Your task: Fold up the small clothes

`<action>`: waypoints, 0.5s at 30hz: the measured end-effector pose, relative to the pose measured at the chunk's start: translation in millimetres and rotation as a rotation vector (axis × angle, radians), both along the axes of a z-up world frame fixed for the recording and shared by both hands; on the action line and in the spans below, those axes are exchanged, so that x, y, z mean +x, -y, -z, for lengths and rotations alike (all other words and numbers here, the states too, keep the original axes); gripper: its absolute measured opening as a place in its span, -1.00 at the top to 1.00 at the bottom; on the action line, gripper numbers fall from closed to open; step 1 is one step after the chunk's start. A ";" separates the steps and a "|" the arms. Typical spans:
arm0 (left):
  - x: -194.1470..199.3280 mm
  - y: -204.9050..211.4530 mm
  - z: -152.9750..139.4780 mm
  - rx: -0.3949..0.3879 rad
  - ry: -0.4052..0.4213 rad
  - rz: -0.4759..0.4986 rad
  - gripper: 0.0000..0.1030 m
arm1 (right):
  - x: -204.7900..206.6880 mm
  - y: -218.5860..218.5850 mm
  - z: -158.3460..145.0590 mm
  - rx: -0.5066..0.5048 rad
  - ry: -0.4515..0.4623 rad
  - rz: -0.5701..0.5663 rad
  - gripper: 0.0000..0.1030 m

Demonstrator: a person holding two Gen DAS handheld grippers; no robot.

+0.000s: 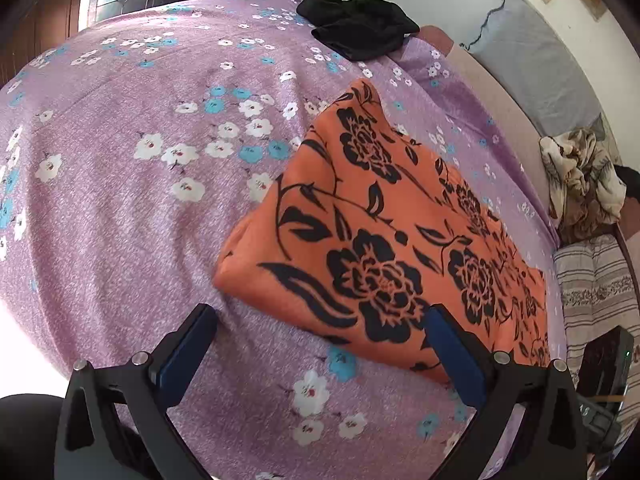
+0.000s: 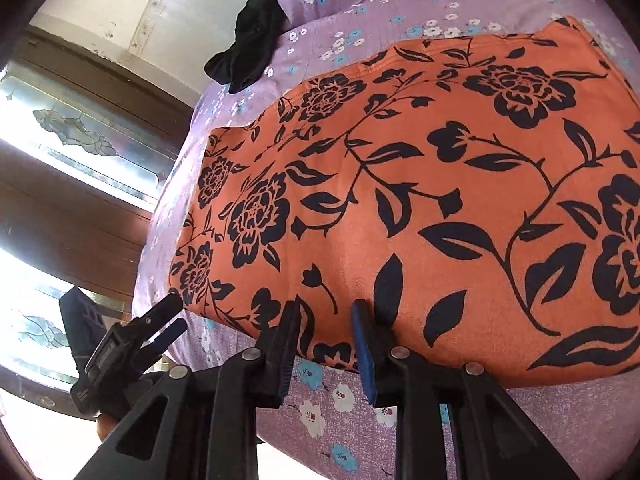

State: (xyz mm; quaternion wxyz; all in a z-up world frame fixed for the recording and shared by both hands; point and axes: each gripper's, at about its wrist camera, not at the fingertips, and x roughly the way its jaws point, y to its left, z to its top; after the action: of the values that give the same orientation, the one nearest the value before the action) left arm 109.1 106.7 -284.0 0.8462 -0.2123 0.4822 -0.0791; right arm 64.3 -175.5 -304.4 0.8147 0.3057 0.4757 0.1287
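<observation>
An orange garment with black flowers [image 1: 384, 240] lies folded flat on the purple flowered bed sheet [image 1: 140, 208]. My left gripper [image 1: 320, 320] is open, its fingers straddling the garment's near edge just above the sheet. In the right wrist view the same garment [image 2: 440, 200] fills the frame. My right gripper [image 2: 326, 312] is open with a narrow gap, its fingertips at the garment's near hem; nothing is clamped. The left gripper [image 2: 168, 316] shows at the garment's left corner.
A black garment [image 1: 356, 24] lies at the far edge of the bed, also in the right wrist view [image 2: 248, 56]. A grey pillow [image 1: 532, 72], crumpled patterned cloth [image 1: 580, 176] and striped fabric [image 1: 596, 280] lie at the right. A window [image 2: 60, 152] stands beyond the bed.
</observation>
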 end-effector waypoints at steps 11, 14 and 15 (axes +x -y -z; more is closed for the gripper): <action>35.9 19.8 -3.0 0.122 -0.020 -0.141 0.51 | 2.1 -5.2 -5.4 -0.043 0.019 -0.036 0.44; 33.5 29.3 -20.1 0.183 0.034 -0.106 0.63 | -1.3 11.6 -18.5 0.013 0.077 0.012 0.44; 30.2 37.0 -29.3 0.213 0.077 -0.078 0.65 | -2.9 17.9 -24.7 0.010 0.107 0.031 0.43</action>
State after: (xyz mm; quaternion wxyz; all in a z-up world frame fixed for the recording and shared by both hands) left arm 139.2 69.7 -254.7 0.8843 -0.1366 0.4465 -0.0024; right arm 61.4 -193.4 -279.7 0.8393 0.3098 0.4261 0.1345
